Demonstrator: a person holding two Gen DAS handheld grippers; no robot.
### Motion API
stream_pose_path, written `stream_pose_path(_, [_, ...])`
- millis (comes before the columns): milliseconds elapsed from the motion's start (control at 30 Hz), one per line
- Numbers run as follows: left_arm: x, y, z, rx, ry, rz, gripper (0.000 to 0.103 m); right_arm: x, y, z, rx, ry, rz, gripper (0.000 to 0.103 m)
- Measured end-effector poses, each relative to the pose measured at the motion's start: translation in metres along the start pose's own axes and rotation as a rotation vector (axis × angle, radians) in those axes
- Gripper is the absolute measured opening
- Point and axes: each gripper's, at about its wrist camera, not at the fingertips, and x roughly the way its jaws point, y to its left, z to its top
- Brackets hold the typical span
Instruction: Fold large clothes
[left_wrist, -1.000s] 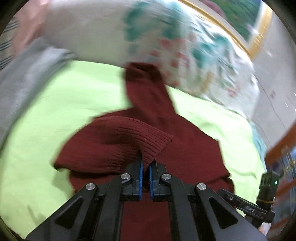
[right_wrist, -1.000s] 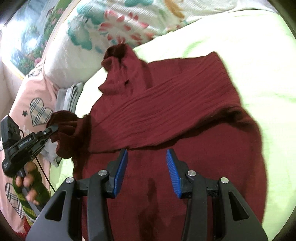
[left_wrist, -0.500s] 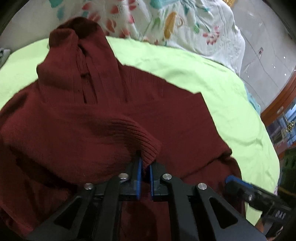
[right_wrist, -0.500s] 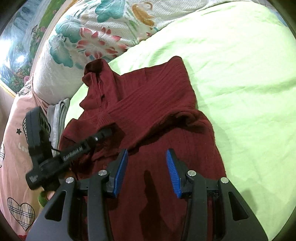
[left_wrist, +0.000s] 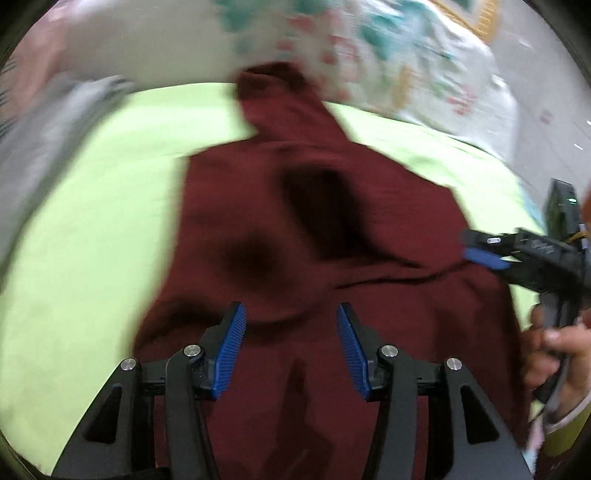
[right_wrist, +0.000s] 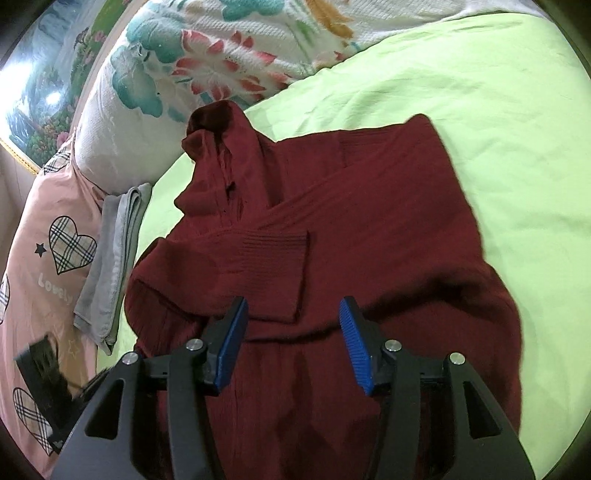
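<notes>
Left gripper (left_wrist: 290, 338): jaws opening, nothing between the pads, poised over the near part of the sweater (right_wrist: 369, 229).
Right gripper (right_wrist: 293, 338): jaws opening, empty, above the sweater's near part; in the left view, it is at the sweater's right edge, held by a hand (left_wrist: 561, 354).
Sweater: maroon knit, flat on the green sheet (right_wrist: 480, 92); one ribbed cuff (right_wrist: 275, 254) folded across its middle, collar at the far end.
Grey cloth (right_wrist: 110, 258): folded, left of the sweater.
Pink pillow (right_wrist: 48, 236): left of the grey cloth.
Floral pillow (right_wrist: 207, 55): beyond the sweater's collar.
</notes>
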Motion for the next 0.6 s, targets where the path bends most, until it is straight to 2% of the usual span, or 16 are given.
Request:
stream_pose_path(33, [-0.001, 0.016, -0.003, -0.025, -0.007, 0.045, 0.052, 0.007, 0.003, 0.005, -0.009, 0.006, -0.012, 0.053])
stream_pose_path(133, [0.004, 0.046, -0.008, -0.051, 0.0, 0.116, 0.052, 0.033, 0.007, 0.015, -0.029, 0.052, -0.046, 0.054])
stream_pose_path(233, [0.018, 0.054, -0.006, -0.033, 0.016, 0.16, 0.052, 0.063, 0.012, 0.019, -0.06, 0.097, -0.112, 0.054])
stream_pose_path(333, [0.032, 0.059, -0.005, -0.043, 0.038, 0.163, 0.05, 0.077, 0.02, 0.019, -0.1, 0.102, -0.129, 0.052])
stream_pose_path(367, [0.037, 0.06, -0.002, -0.046, 0.049, 0.157, 0.05, 0.079, 0.024, 0.02, -0.119, 0.101, -0.131, 0.043])
stream_pose_path(400, [0.04, 0.058, 0.001, -0.043, 0.053, 0.157, 0.05, 0.08, 0.026, 0.021, -0.12, 0.104, -0.116, 0.005])
stream_pose_path(433, [0.042, 0.054, 0.003, -0.039, 0.05, 0.165, 0.048, 0.08, 0.026, 0.022, -0.109, 0.114, -0.093, 0.006])
stream_pose_path(500, [0.046, 0.051, 0.01, -0.035, 0.045, 0.197, 0.037, 0.065, 0.028, 0.026, -0.113, 0.069, -0.082, 0.006])
stream_pose_path(533, [0.048, 0.052, 0.011, -0.044, 0.048, 0.218, 0.022, 0.054, 0.03, 0.029, -0.12, 0.035, -0.083, 0.005])
stream_pose_path(567, [0.048, 0.057, 0.012, -0.063, 0.047, 0.234, 0.014, 0.038, 0.03, 0.034, -0.119, -0.005, -0.077, 0.005])
stream_pose_path(600, [0.047, 0.061, 0.013, -0.09, 0.043, 0.241, 0.014, 0.024, 0.028, 0.038, -0.116, -0.037, -0.077, 0.005])
